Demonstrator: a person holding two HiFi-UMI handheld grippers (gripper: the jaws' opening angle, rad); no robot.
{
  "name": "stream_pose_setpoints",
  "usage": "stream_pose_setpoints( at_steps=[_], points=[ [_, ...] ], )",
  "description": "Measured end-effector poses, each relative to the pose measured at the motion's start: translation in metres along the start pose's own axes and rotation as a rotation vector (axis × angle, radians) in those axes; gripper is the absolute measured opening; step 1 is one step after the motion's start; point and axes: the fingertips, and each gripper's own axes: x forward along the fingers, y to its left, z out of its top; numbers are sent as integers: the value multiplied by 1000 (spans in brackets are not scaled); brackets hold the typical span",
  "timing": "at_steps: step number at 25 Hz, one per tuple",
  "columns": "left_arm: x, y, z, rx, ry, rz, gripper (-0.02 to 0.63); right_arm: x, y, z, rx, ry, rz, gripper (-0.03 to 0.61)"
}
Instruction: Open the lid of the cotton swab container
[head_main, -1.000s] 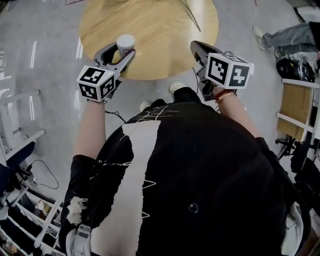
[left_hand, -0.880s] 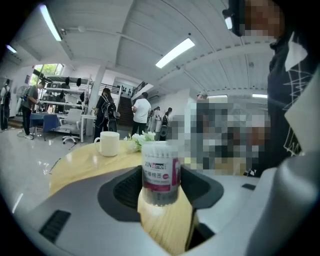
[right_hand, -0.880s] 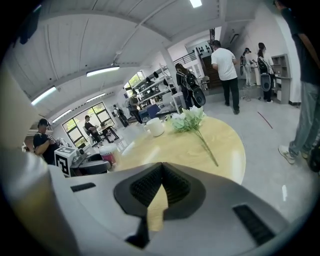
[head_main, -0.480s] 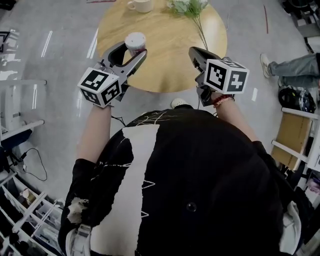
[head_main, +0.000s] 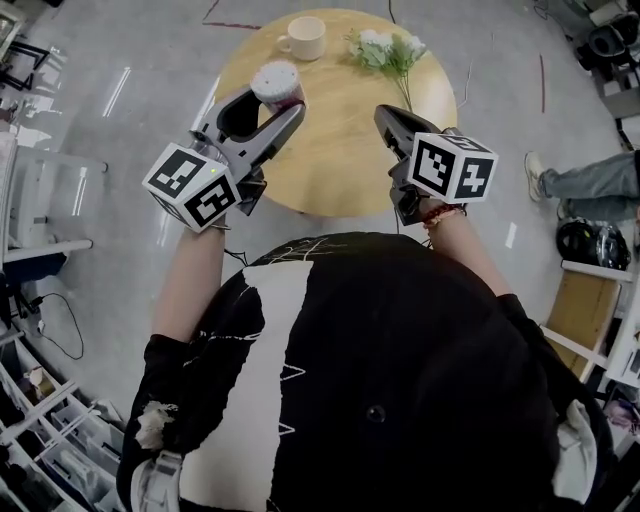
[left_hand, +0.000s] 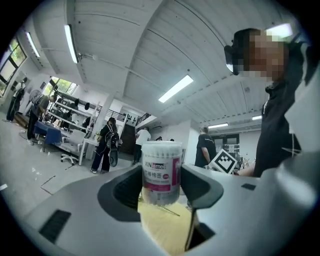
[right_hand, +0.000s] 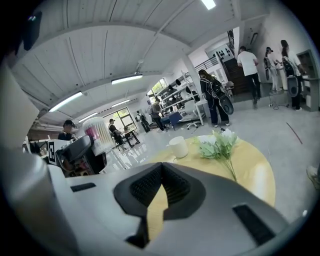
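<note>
Above the left side of the table (head_main: 340, 160), we hold the cotton swab container (left_hand: 161, 172) upright in the left hand-held gripper (head_main: 268, 108). Its jaws press on the body only, so the lid is free on top. The right hand-held gripper (right_hand: 161, 181) hovers over the table's right side, jaws fully together and empty. We judge it must open first to take the lid.

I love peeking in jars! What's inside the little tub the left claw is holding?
White swab tips show through the clear top of the cotton swab container, under its shut lid. The pink-and-white label and the left claw hide the rest.
</note>
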Motion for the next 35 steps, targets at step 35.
stream_pose_setpoints(
  at_steps=[35],
  points=[
    [-58,-6,59,14,54,272,247,-27,190,112,-307,-172,597,178]
  ],
)
